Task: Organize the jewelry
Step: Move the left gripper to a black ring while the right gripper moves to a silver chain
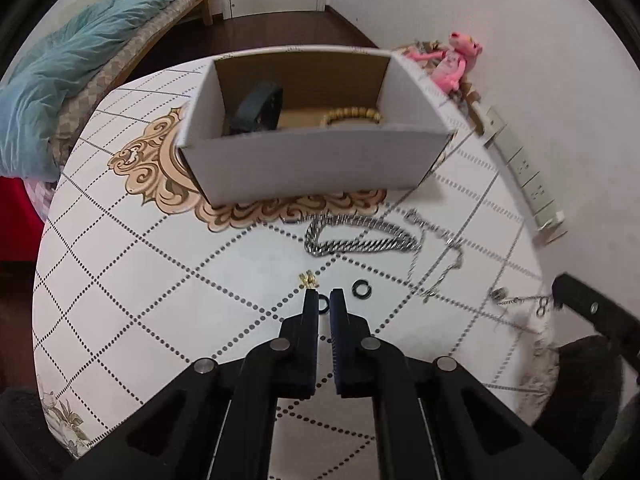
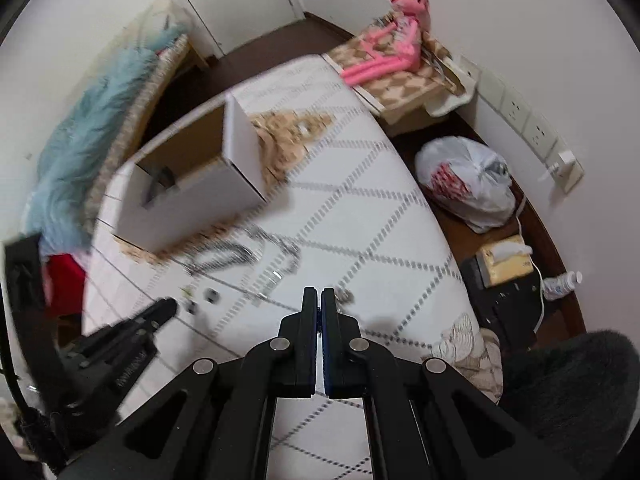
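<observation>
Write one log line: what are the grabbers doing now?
left gripper: closing around black ring | right gripper: shut, thin chain | box: holds beads

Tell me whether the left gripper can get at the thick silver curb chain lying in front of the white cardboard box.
Probably yes. The left gripper points toward the thick silver curb chain, which lies uncovered on the table; only small black rings and a gold earring lie between.

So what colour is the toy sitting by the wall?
Pink; the plush toy shows best in the right wrist view.
</observation>
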`<action>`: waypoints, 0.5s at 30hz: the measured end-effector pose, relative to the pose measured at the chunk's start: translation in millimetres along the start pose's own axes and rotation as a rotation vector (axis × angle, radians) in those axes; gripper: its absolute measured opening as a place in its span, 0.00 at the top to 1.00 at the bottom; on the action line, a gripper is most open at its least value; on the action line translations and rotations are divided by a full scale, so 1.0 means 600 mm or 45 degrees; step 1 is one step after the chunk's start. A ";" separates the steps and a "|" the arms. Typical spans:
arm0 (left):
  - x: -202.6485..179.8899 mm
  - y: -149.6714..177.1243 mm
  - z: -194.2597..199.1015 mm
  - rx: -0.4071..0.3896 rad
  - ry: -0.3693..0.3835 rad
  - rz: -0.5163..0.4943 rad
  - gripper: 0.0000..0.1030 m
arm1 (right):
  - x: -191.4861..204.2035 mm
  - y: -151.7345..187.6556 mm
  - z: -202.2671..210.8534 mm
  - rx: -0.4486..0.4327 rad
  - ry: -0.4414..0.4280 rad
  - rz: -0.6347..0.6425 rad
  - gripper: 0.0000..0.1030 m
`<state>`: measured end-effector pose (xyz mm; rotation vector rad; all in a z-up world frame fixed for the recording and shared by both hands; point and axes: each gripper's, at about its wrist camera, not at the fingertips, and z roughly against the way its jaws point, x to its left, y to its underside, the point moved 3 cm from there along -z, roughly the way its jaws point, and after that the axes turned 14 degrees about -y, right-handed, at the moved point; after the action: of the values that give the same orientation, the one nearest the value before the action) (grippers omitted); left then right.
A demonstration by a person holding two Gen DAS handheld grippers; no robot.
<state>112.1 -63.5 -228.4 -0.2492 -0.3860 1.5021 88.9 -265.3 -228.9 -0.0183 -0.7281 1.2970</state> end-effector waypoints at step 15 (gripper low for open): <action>0.044 0.024 -0.007 0.112 0.086 0.146 0.57 | 0.045 -0.022 0.023 -0.004 -0.128 0.008 0.98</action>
<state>101.3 -36.2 -235.4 -0.2549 -0.2544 1.6145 95.8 -250.9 -200.2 0.0425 -0.8167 1.3101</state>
